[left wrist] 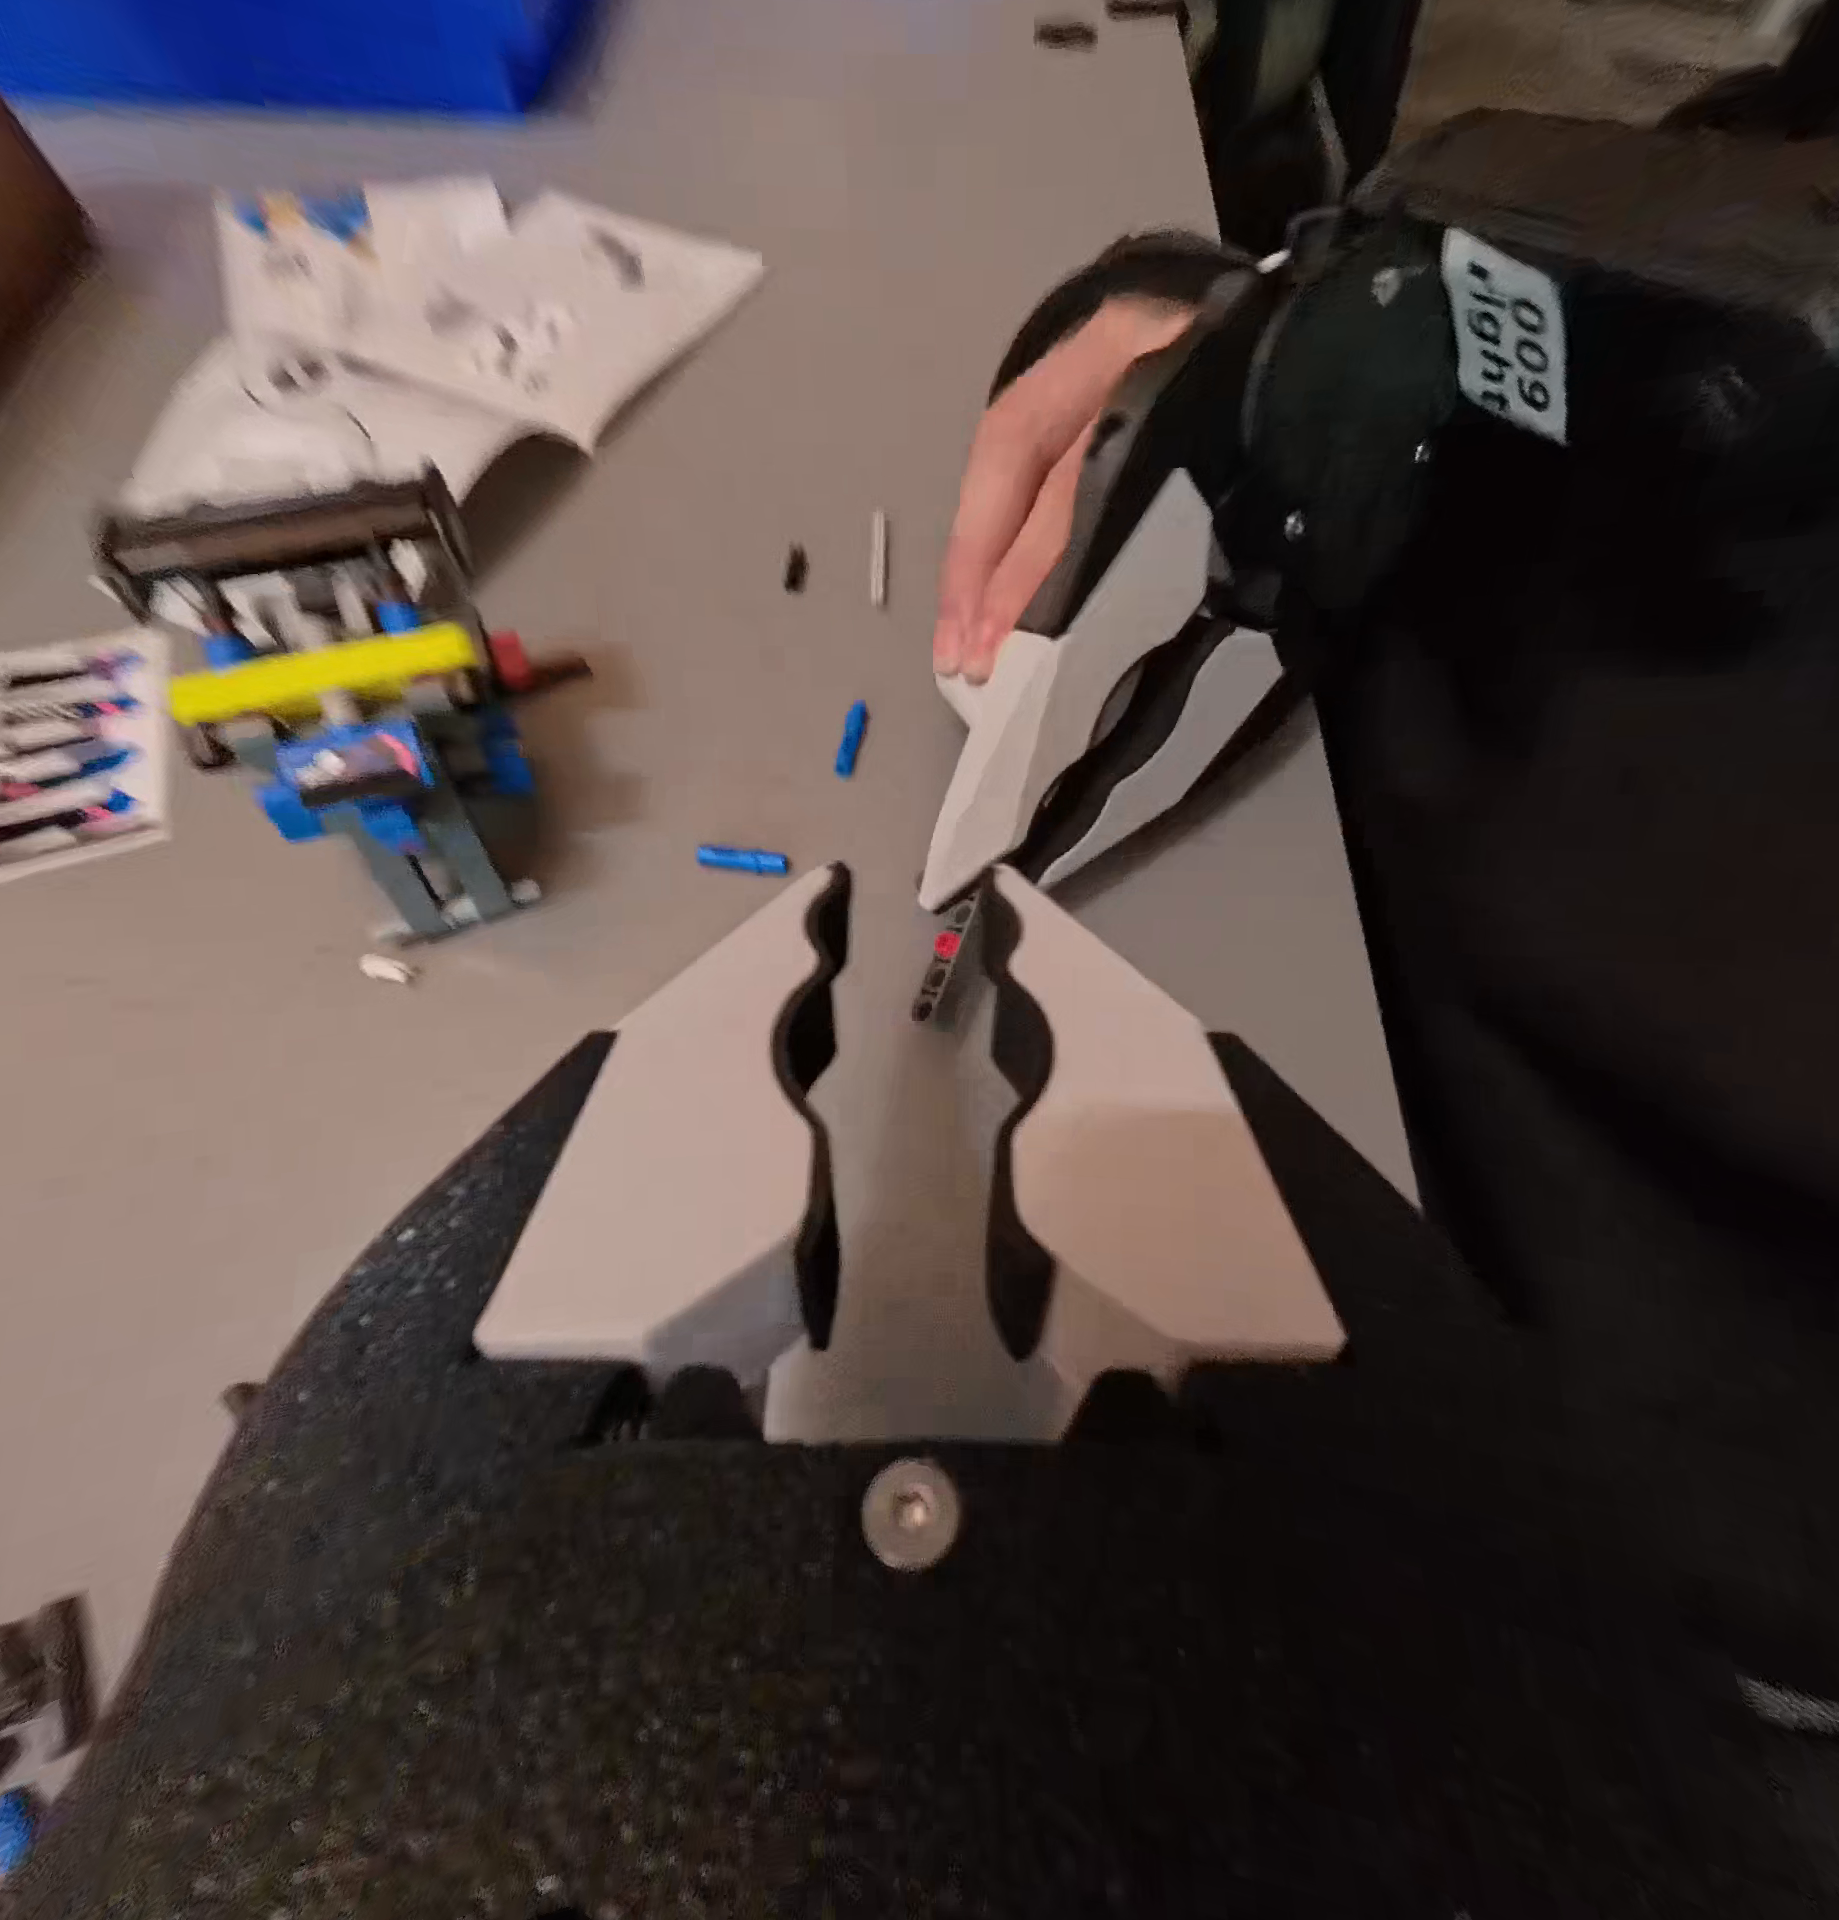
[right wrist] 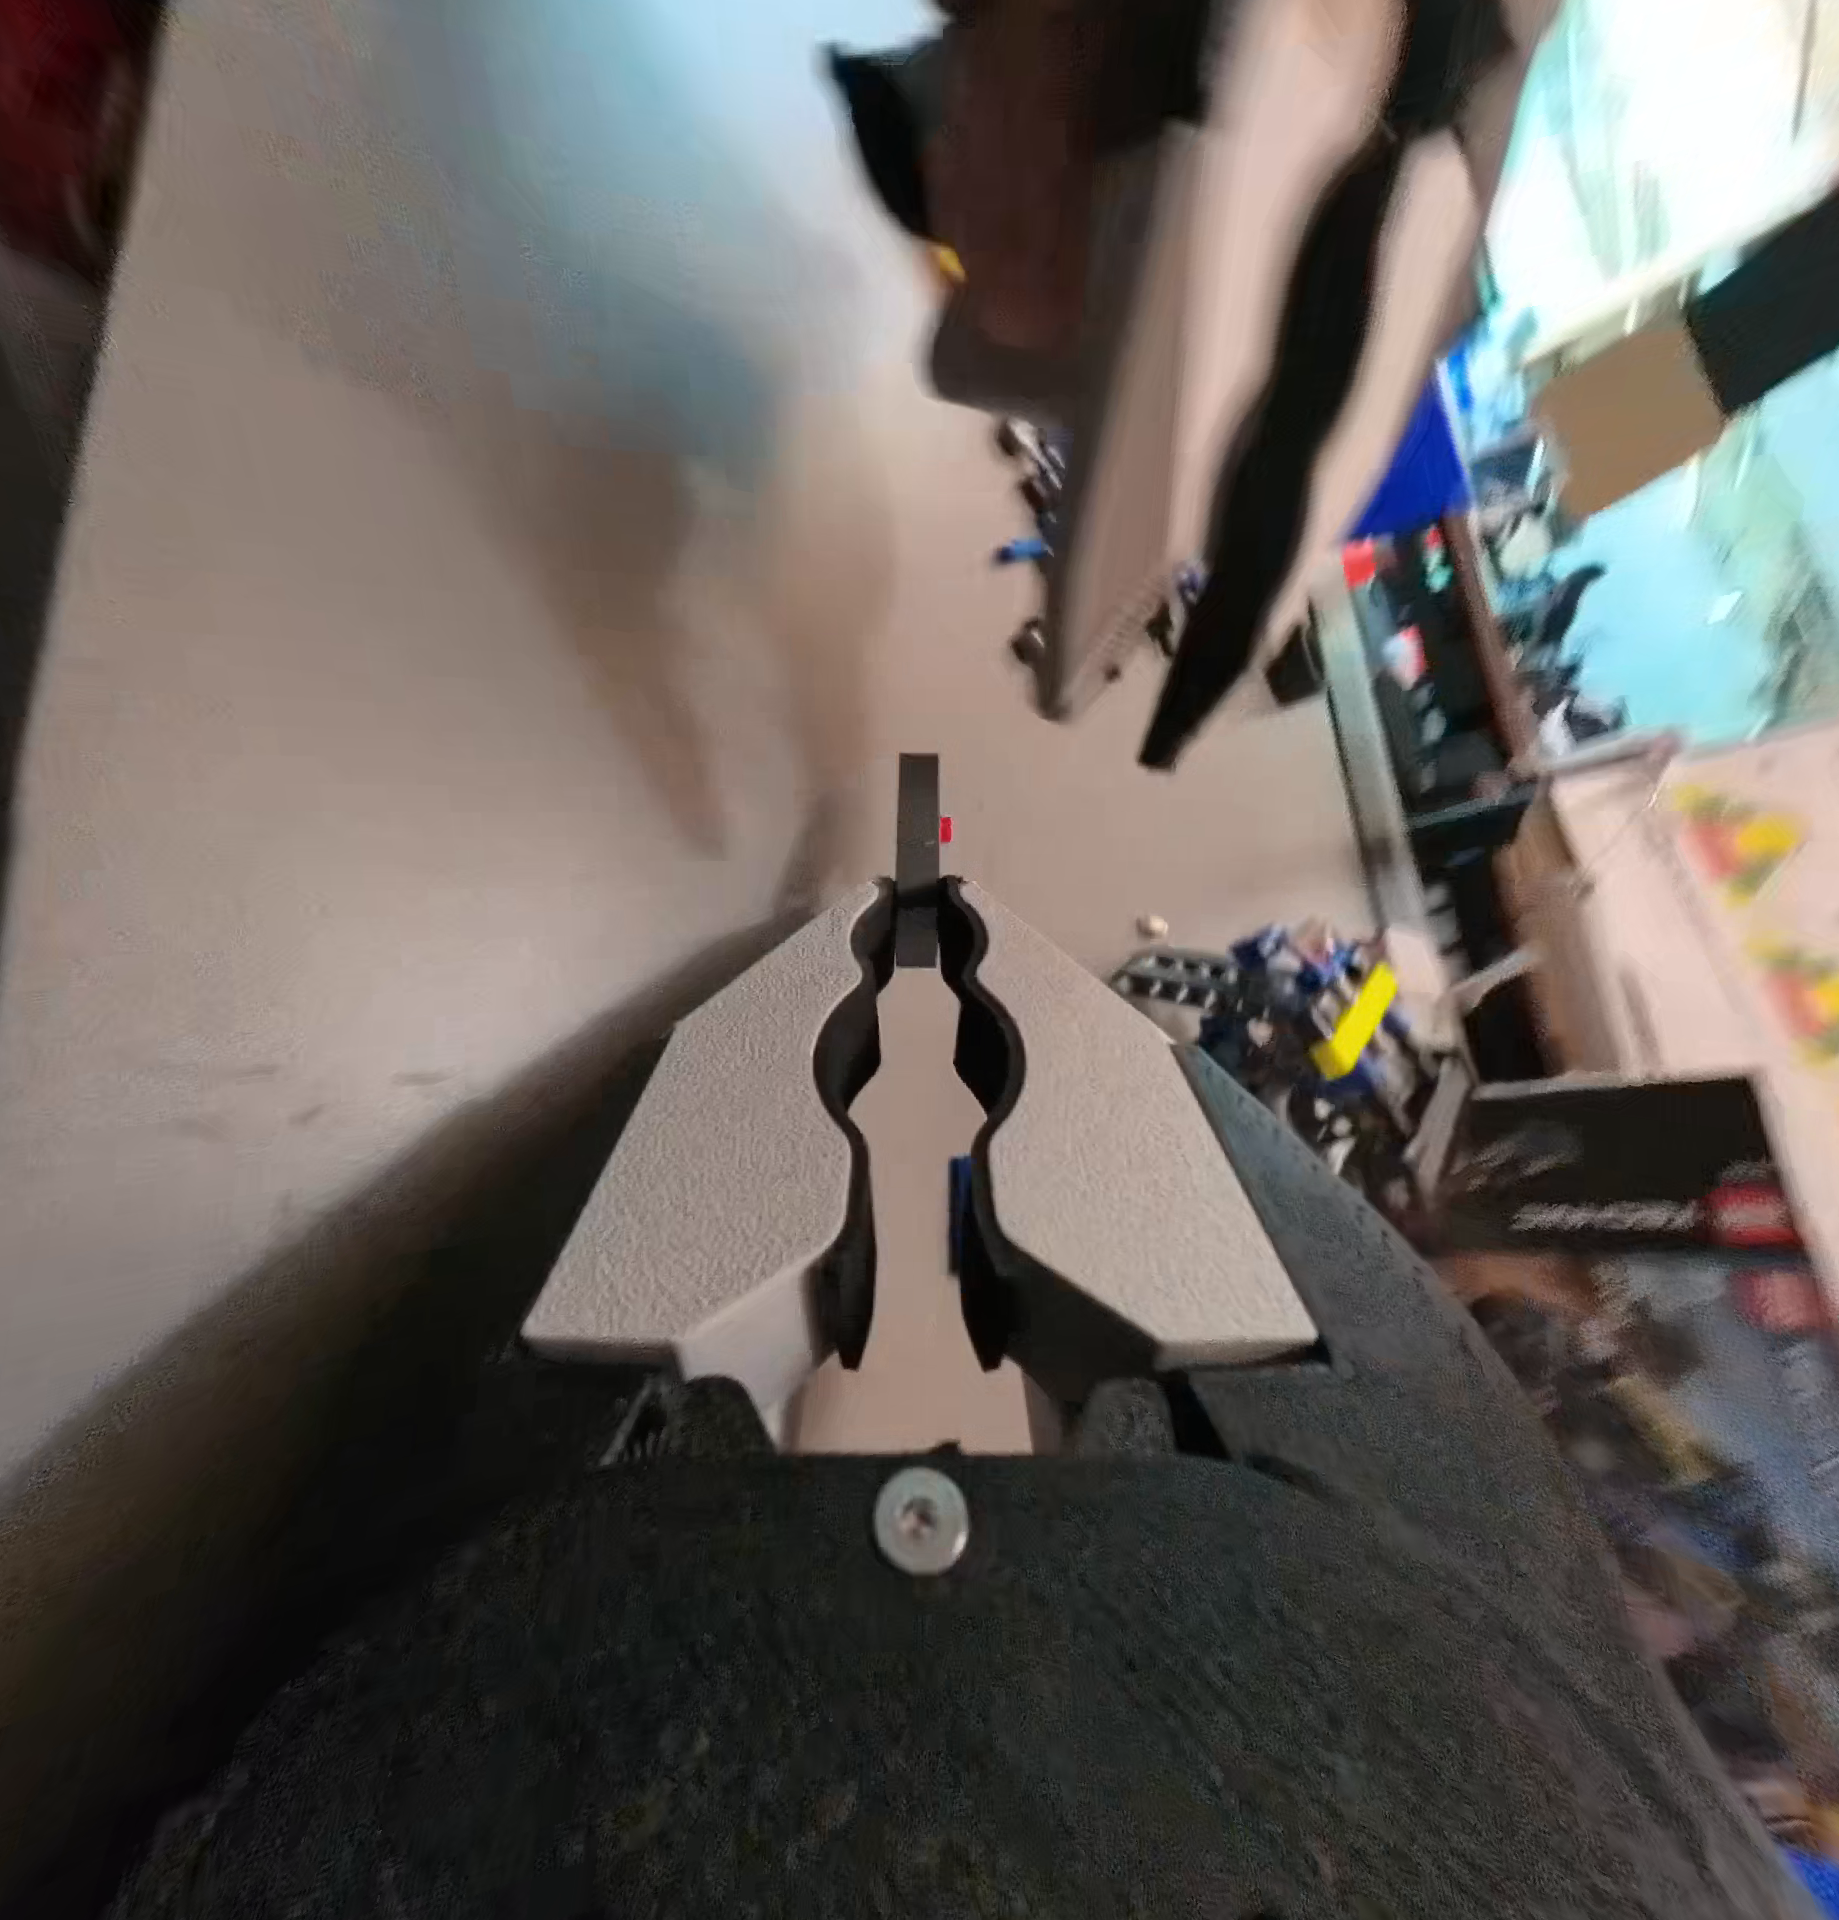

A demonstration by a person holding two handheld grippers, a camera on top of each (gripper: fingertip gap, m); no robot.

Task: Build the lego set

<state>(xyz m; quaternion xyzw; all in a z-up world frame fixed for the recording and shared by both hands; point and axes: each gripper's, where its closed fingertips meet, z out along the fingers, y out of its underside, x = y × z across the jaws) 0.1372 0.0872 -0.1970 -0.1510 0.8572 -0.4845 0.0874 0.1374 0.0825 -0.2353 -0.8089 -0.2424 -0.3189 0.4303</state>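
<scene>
Right gripper (right wrist: 917, 883) pinches a black beam (right wrist: 917, 831) with red pin by one end, jaws narrow on it. Left gripper (left wrist: 920, 883) jaws half open, empty, tips beside the beam. Thin grip: beam may twist or drop during handover. Partial model (left wrist: 343, 717) stands left on the desk (left wrist: 686, 1039). Blue bin (left wrist: 271, 52) far left, contents hidden.

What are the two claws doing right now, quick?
Left claw: open, holding nothing.
Right claw: shut on the black beam with a red pin.
</scene>
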